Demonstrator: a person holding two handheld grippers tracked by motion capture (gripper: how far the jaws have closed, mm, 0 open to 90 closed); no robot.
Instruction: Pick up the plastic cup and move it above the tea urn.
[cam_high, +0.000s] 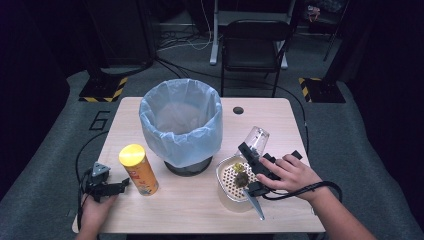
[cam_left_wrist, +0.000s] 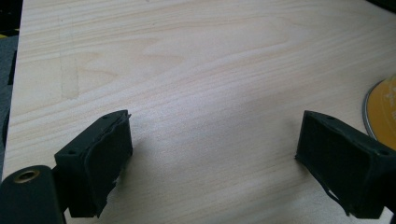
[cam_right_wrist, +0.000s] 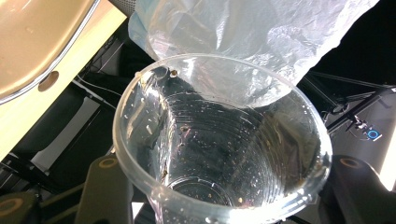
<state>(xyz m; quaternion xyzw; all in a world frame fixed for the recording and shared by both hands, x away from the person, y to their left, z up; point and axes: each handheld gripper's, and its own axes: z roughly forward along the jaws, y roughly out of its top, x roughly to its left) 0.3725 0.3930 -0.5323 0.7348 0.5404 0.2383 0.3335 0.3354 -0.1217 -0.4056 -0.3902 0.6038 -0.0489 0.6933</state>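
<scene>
Right gripper (cam_high: 253, 161) jaws clamp emptied plastic cup (cam_high: 256, 138) right of bin (cam_high: 180, 125); dregs sit in strainer (cam_high: 226, 181). Binning prob. left. Left gripper (cam_high: 121, 185) jaws wide, empty.

The table (cam_high: 200, 200) is pale wood-grain, smooth and matt. A thin, crinkly, translucent blue plastic liner (cam_high: 181, 120) drapes the bin. The cup (cam_right_wrist: 219, 144) is clear, glossy ribbed plastic, speckled with crumbs. The strainer (cam_high: 230, 175) looks like shiny perforated metal. The can (cam_high: 139, 170) has a glossy yellow lid. The left claw (cam_left_wrist: 212, 163) pads are matt black.
</scene>
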